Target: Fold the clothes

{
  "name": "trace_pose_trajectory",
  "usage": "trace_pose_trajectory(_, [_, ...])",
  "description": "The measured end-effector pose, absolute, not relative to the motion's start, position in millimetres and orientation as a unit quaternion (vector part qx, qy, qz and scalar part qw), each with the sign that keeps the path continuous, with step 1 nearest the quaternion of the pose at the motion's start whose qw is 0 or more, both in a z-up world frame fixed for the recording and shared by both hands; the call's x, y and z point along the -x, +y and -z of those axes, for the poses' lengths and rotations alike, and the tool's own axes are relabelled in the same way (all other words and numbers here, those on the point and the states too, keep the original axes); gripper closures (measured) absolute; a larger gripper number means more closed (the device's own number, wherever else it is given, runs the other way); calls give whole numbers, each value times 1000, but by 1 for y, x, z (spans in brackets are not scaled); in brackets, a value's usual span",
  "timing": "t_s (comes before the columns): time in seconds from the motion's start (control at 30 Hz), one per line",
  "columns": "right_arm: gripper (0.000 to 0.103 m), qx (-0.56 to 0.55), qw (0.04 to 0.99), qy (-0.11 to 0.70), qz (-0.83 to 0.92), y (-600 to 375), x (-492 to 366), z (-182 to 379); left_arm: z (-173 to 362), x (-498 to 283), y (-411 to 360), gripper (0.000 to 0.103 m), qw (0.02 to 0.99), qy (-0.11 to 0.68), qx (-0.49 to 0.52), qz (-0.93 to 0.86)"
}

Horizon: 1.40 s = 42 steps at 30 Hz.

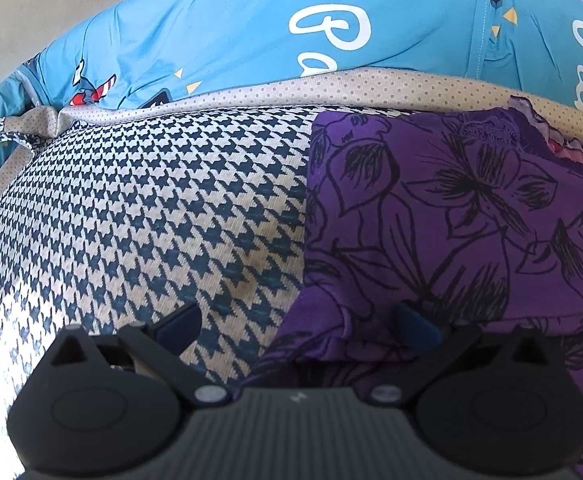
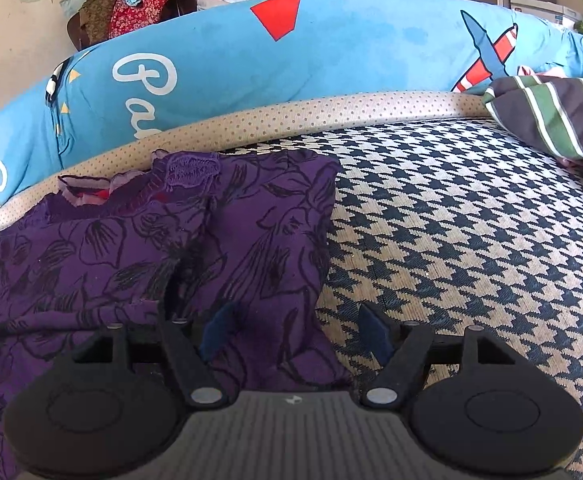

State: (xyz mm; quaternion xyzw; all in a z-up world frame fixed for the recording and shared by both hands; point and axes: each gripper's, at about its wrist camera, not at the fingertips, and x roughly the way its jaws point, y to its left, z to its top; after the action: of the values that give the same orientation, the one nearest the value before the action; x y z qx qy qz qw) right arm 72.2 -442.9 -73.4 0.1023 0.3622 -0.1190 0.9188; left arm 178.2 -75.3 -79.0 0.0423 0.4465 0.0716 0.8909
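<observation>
A purple garment (image 1: 451, 208) with black flower outlines lies partly folded on the houndstooth cloth (image 1: 151, 208). In the left wrist view its left edge runs down between the fingers of my left gripper (image 1: 299, 324), which stands open just above the fabric, its right pad (image 1: 415, 324) over the purple cloth. In the right wrist view the purple garment (image 2: 131, 248) fills the left half, its neckline at the far end. My right gripper (image 2: 296, 332) is open over the garment's near right corner, with its left pad (image 2: 217, 332) above purple fabric and its right pad above the houndstooth cloth (image 2: 471, 240).
A blue printed quilt (image 2: 251, 64) and a beige dotted border (image 2: 291, 120) run along the far side. A striped grey-green garment (image 2: 555, 116) lies bunched at the far right. More clothes (image 2: 139, 4) are piled on a chair beyond the bed.
</observation>
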Motion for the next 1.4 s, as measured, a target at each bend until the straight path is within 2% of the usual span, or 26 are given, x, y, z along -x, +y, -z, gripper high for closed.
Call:
trace_pose_trajectory(0.13, [32,-92,920,360,123,-439,-73,75,79,-178,-78,0,891,444,-50,-74])
trace_pose_trajectory(0.23, [37,-94,921,358,121,-440,-72,74,78,-177,-78,0,892,443,-53,-75])
trace_pose_trajectory(0.3, [48,-96,923,355,112,-439,-72,73,78,-177,-79,0,892,442,-55,-76])
trace_pose_trajectory(0.37, [55,-97,925,353,103,-437,-71,73,78,-177,-80,0,892,441,-57,-76])
trace_pose_trajectory(0.7, [76,-117,925,349,92,-439,-71,70,78,-177,-80,0,892,441,-59,-80])
trace_pose_trajectory(0.93, [75,-131,922,351,93,-442,-72,71,78,-176,-81,0,892,440,-62,-81])
trace_pose_trajectory(1.1, [61,-122,924,352,85,-438,-73,72,78,-177,-81,0,892,440,-61,-82])
trace_pose_trajectory(1.23, [60,-102,928,348,87,-432,-73,73,77,-177,-81,0,891,442,-58,-82])
trace_pose_trajectory(1.33, [67,-100,929,344,92,-431,-73,73,74,-175,-80,0,890,446,-54,-80])
trace_pose_trajectory(1.4, [75,-105,929,342,97,-432,-73,72,72,-174,-81,0,891,444,-59,-78])
